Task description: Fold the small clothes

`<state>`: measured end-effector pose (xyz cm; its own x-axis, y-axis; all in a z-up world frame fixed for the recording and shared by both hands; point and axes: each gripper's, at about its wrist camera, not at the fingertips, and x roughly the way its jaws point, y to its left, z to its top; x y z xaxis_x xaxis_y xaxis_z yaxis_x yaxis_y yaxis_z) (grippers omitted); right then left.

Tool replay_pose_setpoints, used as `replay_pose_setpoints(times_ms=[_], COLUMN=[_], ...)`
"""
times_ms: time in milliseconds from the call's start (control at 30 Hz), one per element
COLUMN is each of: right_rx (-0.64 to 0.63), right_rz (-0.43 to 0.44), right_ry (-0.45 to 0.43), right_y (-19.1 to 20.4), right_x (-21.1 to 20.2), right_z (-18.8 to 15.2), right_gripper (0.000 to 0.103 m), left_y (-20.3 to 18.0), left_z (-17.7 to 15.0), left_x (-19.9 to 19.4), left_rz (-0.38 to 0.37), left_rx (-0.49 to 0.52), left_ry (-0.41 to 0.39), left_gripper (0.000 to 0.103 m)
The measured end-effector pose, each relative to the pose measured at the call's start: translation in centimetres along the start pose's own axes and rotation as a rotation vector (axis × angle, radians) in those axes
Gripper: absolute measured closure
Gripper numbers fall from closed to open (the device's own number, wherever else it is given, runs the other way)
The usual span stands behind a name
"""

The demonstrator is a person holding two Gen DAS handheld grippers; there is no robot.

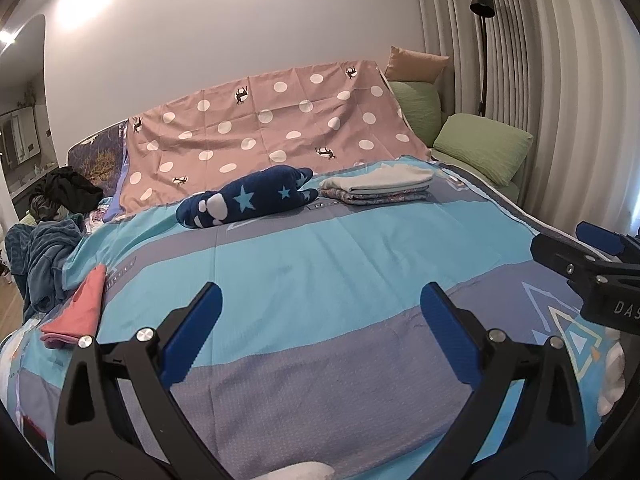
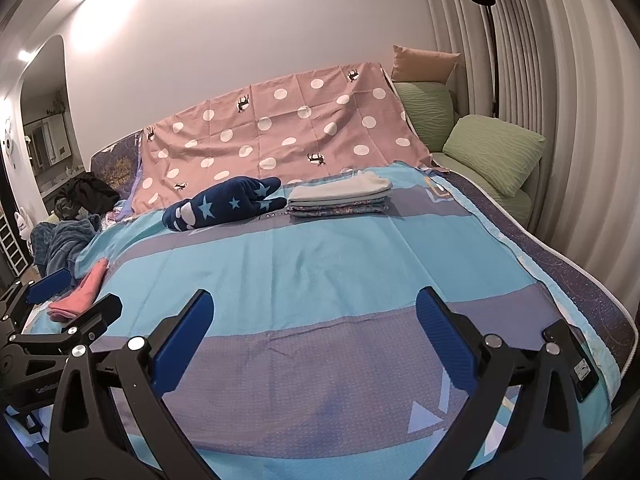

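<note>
A folded pink garment (image 1: 76, 312) lies at the bed's left edge; it also shows in the right wrist view (image 2: 82, 290). A navy star-patterned garment (image 1: 244, 196) lies rumpled at the back middle, also in the right wrist view (image 2: 224, 202). A stack of folded clothes (image 1: 376, 186) sits to its right, also in the right wrist view (image 2: 340, 196). My left gripper (image 1: 320, 308) is open and empty above the blue bedspread (image 1: 320, 248). My right gripper (image 2: 314, 316) is open and empty over the same spread (image 2: 320, 256). Each gripper shows at the edge of the other's view.
A pink polka-dot sheet (image 1: 260, 128) drapes the headboard. Green pillows (image 1: 484, 148) and a tan cushion (image 1: 416, 62) lie at the right by a black floor lamp (image 1: 482, 4) and curtains. Dark clothes (image 1: 64, 192) and a teal blanket (image 1: 44, 252) pile up at the left.
</note>
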<state>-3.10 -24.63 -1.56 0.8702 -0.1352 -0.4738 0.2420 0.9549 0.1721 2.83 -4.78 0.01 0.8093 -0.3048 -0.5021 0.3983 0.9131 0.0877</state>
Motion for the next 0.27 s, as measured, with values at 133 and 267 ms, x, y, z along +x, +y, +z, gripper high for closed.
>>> replay_pose_setpoints(times_ms=[133,267], right_rx=[-0.006,-0.009], right_rz=[-0.002,-0.005], right_ry=[0.005,0.011], right_y=[-0.03,-0.03], right_x=[0.36,0.62], right_z=[-0.15,-0.29], right_gripper=[0.002,0.002], left_y=[0.0,0.11], left_z=[-0.22,-0.42], left_x=[0.35,0.65], left_rz=[0.002,0.005], left_rx=[0.003,0.004], left_ry=[0.01,0.016], left_gripper=[0.002,0.002])
